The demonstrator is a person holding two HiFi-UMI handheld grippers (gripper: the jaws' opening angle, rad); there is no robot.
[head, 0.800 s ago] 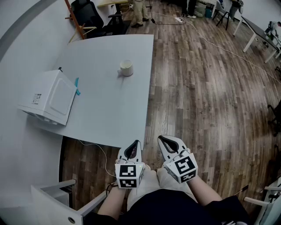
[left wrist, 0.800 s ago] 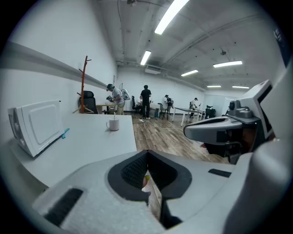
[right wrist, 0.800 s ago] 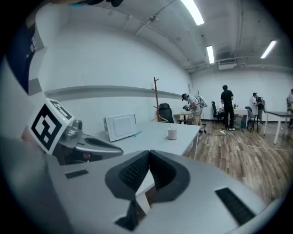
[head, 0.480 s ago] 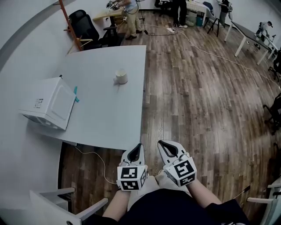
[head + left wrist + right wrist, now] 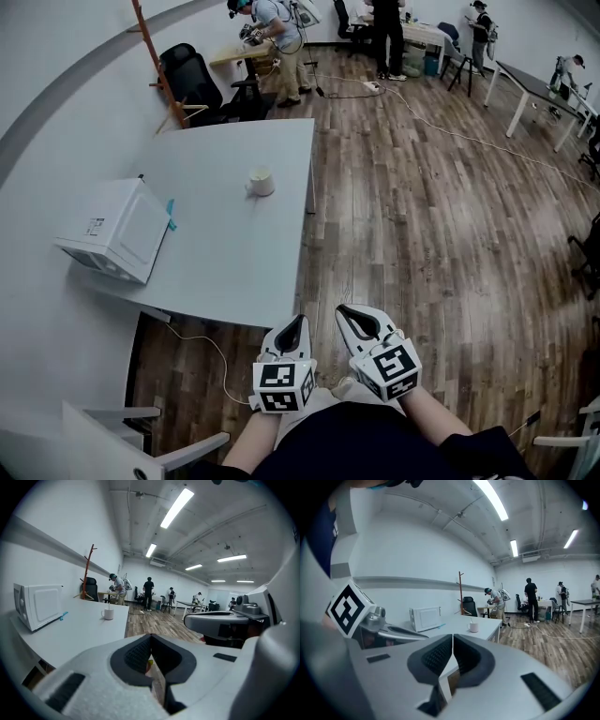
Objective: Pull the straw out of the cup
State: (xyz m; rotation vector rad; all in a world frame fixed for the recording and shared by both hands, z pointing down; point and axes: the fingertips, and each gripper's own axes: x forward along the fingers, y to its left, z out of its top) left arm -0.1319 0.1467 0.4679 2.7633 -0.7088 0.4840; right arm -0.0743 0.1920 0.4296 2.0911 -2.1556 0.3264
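Observation:
A white mug [image 5: 261, 182] stands near the far right edge of the pale grey table [image 5: 234, 253]. In the left gripper view the mug [image 5: 108, 614] shows a thin straw [image 5: 109, 606] rising from it; the right gripper view shows the mug [image 5: 474, 627] too. Both grippers hang low in front of the person's lap, well short of the table and far from the mug. My left gripper [image 5: 294, 323] has its jaws pressed together with nothing held. My right gripper [image 5: 345, 312] is likewise shut and empty.
A white microwave [image 5: 114, 230] sits at the table's left side. A cable [image 5: 202, 330] trails under the table's near edge. A white chair frame [image 5: 112, 436] is at lower left. Wooden floor [image 5: 441, 234] spreads right; people work at desks [image 5: 272, 33] at the back.
The head view has shifted, so the table and mug sit slightly differently in frame. Both grippers stay shut by the lap, a little lower in the picture. The mug has not moved.

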